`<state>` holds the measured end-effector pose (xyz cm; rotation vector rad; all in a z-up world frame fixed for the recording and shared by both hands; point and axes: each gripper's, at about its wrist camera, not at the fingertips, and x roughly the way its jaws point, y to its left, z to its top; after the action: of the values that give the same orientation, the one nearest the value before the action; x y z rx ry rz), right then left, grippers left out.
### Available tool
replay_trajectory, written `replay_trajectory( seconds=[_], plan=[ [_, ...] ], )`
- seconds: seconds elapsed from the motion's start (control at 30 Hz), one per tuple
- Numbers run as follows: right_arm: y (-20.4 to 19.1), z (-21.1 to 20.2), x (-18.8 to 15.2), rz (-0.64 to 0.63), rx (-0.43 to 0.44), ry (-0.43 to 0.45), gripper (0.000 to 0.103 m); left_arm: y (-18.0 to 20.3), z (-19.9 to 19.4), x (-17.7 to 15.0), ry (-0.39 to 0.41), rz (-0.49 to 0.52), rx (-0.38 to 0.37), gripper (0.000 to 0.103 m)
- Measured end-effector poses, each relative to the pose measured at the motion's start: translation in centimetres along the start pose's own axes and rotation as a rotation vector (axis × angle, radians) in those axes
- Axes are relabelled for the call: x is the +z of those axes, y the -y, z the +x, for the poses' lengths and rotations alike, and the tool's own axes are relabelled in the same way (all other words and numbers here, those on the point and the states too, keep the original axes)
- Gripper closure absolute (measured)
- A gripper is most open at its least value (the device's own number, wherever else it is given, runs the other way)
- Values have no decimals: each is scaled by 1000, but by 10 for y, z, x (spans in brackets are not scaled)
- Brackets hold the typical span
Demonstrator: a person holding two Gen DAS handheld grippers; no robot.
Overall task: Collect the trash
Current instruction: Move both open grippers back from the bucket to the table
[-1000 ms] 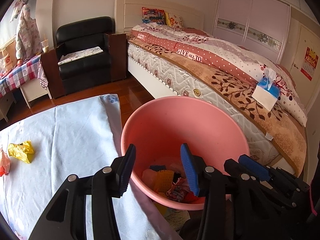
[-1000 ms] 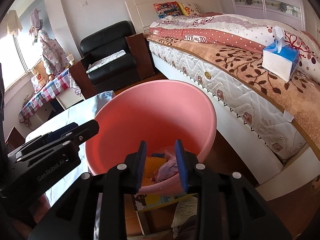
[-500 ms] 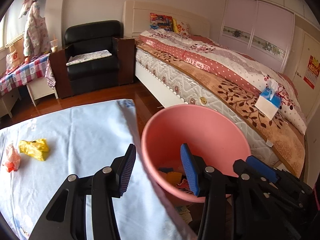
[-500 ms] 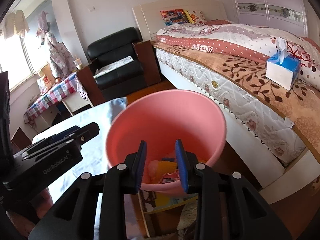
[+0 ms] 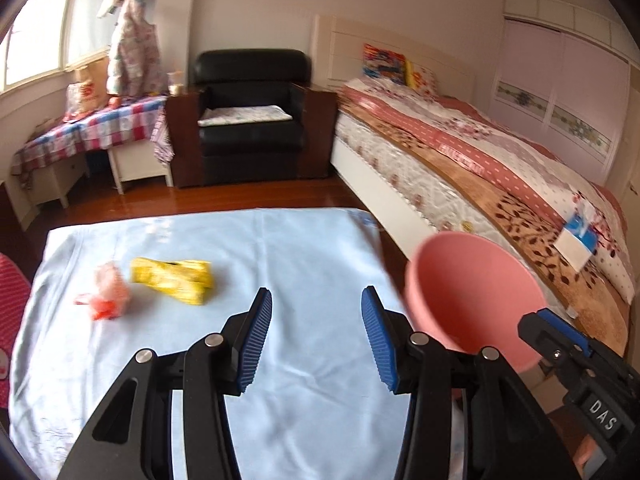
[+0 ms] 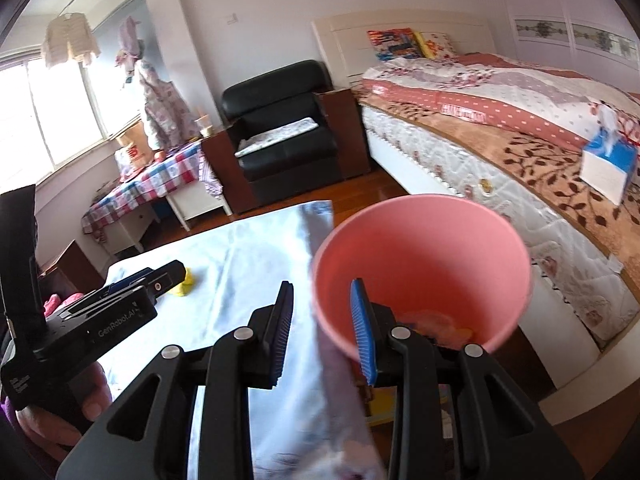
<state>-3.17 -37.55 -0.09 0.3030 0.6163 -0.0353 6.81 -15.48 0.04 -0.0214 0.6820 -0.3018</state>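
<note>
Our left claw (image 5: 316, 334) stood open over the pale blue tabletop (image 5: 304, 248) with nothing between its pads. Our right claw (image 6: 322, 330) was open too, its gap narrower and equally empty, hanging at the tabletop's edge with its right pad in front of the near rim of the pink bin (image 6: 424, 264).

We judged the step in hand to be the reach for the next piece of trash. Two pieces lay ahead and to the left of the left claw: a crumpled yellow wrapper (image 5: 174, 280) and, just beside it, a pink-and-red scrap (image 5: 106, 296). To do it well, we would swing left, straddle the wrapper across its narrow width and press low, since thin film slips.

The bin stood just off the tabletop's right edge, toward the bed (image 5: 500, 168). Inside lay some pink and yellow scraps (image 6: 436, 326), too blurred to name.
</note>
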Motion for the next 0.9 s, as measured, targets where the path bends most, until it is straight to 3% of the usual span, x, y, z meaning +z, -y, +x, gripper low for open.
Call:
replay_trajectory(
  seconds=[0.47,0.7,0.77,0.9],
  plan=[
    [-89,30,3,-98,166,-74,73,-129,-38,-7,31,-150,162,52],
    [-127,58,0,-131,265,-138,72,-186,-41,-15,22,-245,196,46],
    [-136,69,-1,-146,291,-160,59,-196,-38,-19,20,-262,202,44],
    [-146,89,-1,-172,326,-186,53,-220,-26,-24,-8,-317,210,43]
  ],
)
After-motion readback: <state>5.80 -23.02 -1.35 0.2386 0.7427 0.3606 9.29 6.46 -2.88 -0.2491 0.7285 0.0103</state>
